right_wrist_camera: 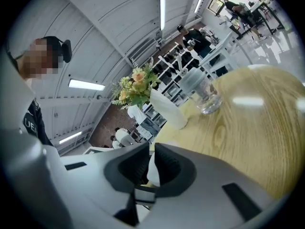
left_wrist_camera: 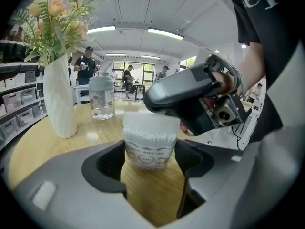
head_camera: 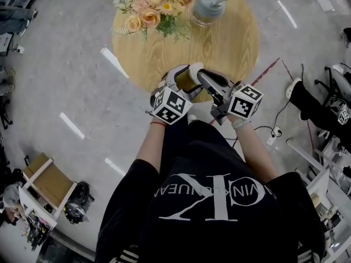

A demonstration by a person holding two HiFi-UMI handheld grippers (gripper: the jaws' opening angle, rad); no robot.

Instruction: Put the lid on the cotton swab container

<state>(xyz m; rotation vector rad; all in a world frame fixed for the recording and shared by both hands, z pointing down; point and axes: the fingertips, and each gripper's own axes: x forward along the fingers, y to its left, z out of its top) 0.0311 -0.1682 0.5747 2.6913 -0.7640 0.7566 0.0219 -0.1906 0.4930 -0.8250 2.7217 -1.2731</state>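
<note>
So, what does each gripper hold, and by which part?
Left gripper clamps the cotton swab container by its sides; right gripper pinches the lid by its edge.

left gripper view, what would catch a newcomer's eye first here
The cotton swab container, packed with white swabs, sits dead centre, clamped in the jaws of the left gripper on the round wooden table. Right over it looms the right gripper, pinching what looks like the lid. At left stands a white vase of peach flowers.
</note>
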